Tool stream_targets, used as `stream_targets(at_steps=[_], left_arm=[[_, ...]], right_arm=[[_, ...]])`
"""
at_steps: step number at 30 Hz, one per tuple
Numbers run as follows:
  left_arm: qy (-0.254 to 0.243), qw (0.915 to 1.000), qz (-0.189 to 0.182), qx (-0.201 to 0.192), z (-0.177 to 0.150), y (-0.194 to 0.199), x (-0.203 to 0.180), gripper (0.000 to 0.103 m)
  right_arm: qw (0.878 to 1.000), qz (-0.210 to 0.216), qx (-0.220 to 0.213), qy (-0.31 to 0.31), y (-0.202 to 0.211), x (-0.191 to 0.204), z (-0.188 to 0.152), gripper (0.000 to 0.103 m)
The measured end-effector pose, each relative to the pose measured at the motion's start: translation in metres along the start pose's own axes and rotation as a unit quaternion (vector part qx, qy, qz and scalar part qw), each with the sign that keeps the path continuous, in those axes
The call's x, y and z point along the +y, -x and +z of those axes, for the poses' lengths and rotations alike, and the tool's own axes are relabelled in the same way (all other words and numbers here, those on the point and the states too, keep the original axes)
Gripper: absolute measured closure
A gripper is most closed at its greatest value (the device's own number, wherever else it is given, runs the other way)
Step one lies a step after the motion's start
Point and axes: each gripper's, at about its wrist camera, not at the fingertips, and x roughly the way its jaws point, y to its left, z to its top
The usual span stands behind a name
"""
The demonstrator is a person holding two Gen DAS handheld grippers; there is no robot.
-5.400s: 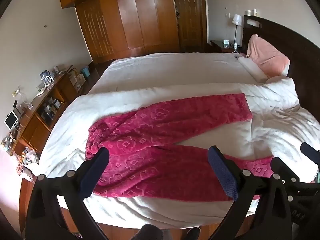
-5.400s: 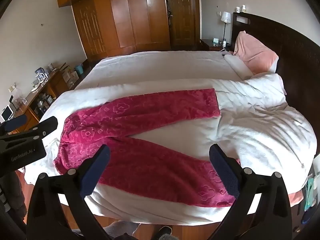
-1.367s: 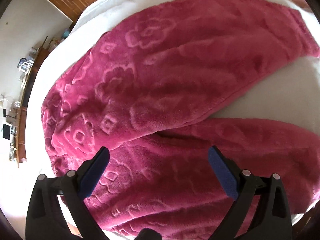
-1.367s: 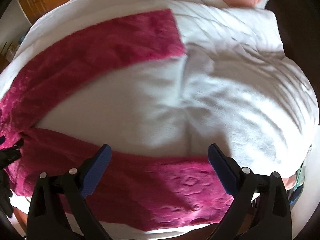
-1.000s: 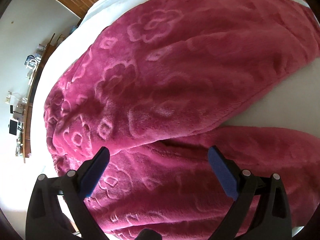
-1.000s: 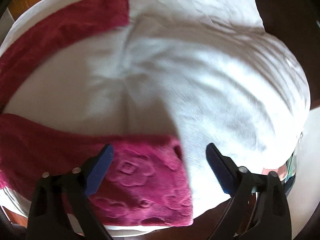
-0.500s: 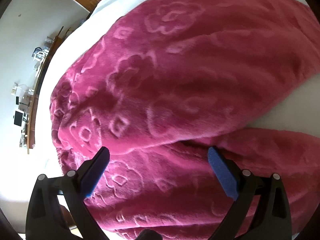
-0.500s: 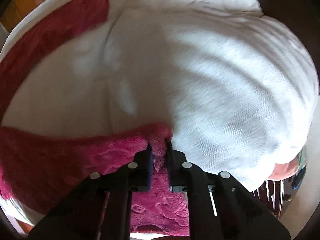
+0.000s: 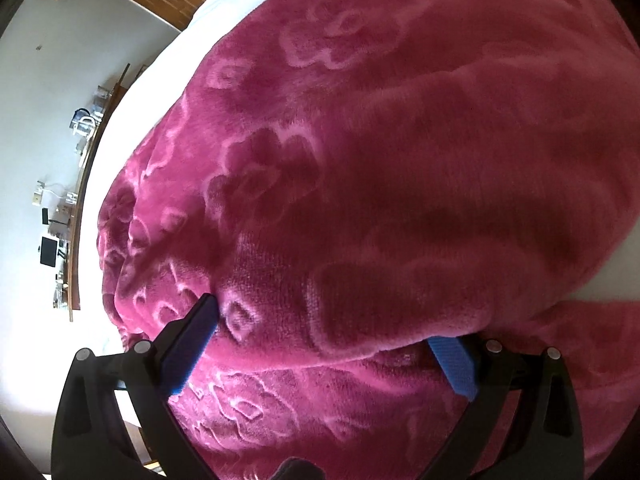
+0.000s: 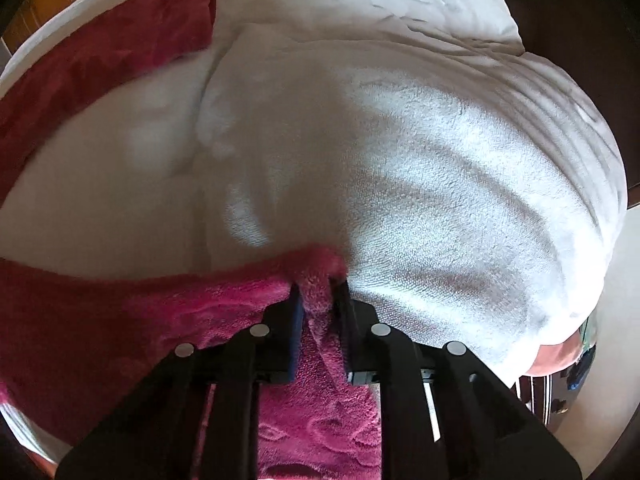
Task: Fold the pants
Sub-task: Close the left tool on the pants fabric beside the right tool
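Observation:
The magenta fleece pants [image 9: 380, 160] with a raised flower pattern lie spread on the white bed. In the left wrist view they fill the frame. My left gripper [image 9: 324, 340] is open, its blue pads pressed down into the cloth near the crotch and waistband, with a hump of fabric between them. In the right wrist view my right gripper [image 10: 318, 300] is shut on the corner of the near pant leg's cuff [image 10: 320, 272]. The far leg [image 10: 100, 48] lies at the upper left.
A white fleece blanket [image 10: 460, 200] lies bunched to the right of the cuff. The bed's edge and floor [image 10: 600, 320] lie at the far right. A wooden shelf with small items [image 9: 76, 200] stands along the left wall.
My left gripper has dropped lower into the pants, its pads now sunk in the cloth. My right gripper stays shut on the cuff corner, which it closed on between 1.0 s and 0.5 s ago.

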Motion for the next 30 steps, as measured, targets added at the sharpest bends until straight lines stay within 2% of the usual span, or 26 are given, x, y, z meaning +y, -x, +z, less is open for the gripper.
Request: stream_targets(at_steps=[2,5,6,12,15,18,23,27,30], left_arm=[[0.005,0.9999,-0.010,0.000,0.001,0.002,0.005,0.005],[0.022,0.9986,-0.048,-0.002,0.000,0.009,0.020,0.005],[0.029,0.9974,-0.065,-0.004,-0.001,0.012,0.027,0.005],[0.055,0.9916,-0.117,-0.014,-0.003,0.016,0.069,0.005],[0.074,0.9891,-0.126,-0.019,0.000,0.013,0.097,0.005],[0.101,0.9832,-0.151,-0.019,0.003,0.007,0.129,0.005],[0.138,0.9793,-0.145,-0.031,0.009,-0.009,0.185,0.005],[0.188,0.9760,-0.109,-0.020,0.009,-0.043,0.249,0.005],[0.233,0.9686,-0.088,-0.010,0.007,-0.070,0.298,0.005]], right_arm=[[1.000,0.008,-0.004,-0.005,0.011,-0.002,0.000,0.076],[1.000,0.005,-0.021,-0.002,0.028,0.000,0.004,0.054],[1.000,0.004,-0.029,0.003,0.034,0.003,0.007,0.050],[0.998,0.006,-0.051,0.023,0.050,0.034,0.027,0.050],[0.998,0.015,-0.053,0.042,0.051,0.062,0.039,0.050],[0.996,0.023,-0.053,0.068,0.054,0.098,0.043,0.050],[0.995,0.029,-0.050,0.085,0.053,0.140,0.040,0.050],[0.994,0.034,-0.044,0.099,0.055,0.171,0.037,0.050],[0.993,0.034,-0.041,0.104,0.054,0.184,0.035,0.050]])
